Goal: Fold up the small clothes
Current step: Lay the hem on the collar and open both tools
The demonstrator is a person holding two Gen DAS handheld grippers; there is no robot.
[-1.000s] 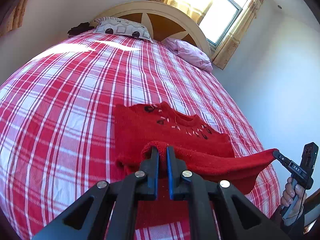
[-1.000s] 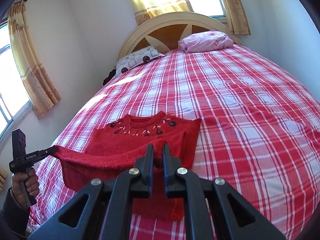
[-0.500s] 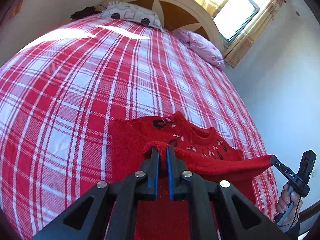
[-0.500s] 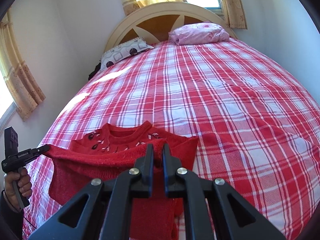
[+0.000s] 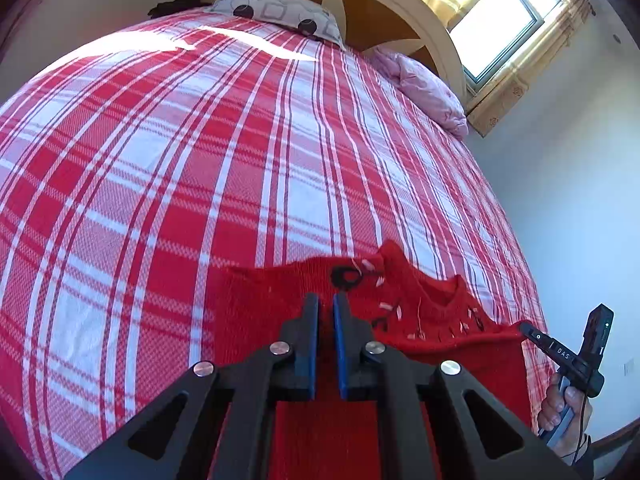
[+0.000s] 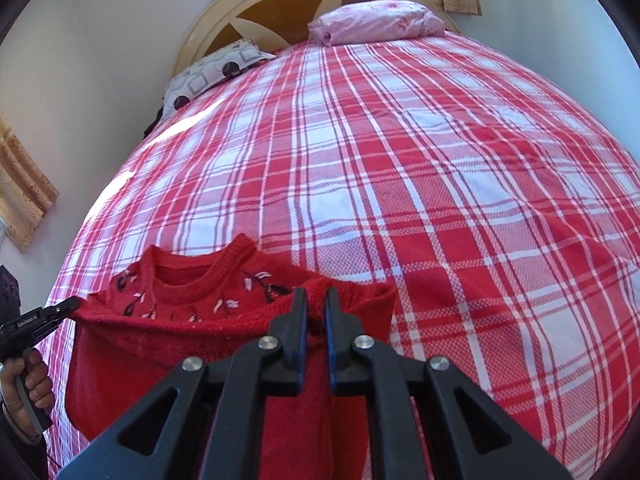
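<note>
Red-and-white plaid bedding (image 5: 168, 168) covers the bed, and near its foot edge the red sweater (image 6: 188, 296) is laid with the neckline toward the headboard (image 6: 280, 12). Its hem is raised above the chest, one corner clamped in the left gripper (image 5: 326, 308), the other in the right gripper (image 6: 315, 300). For an even fold, both corners should be carried level toward the neckline and the hem kept taut before the jaws are parted.

Red sweater (image 5: 256, 312), black-white motifs; red-white plaid bedspread (image 5: 200, 160); pink pillow (image 6: 376, 20).
</note>
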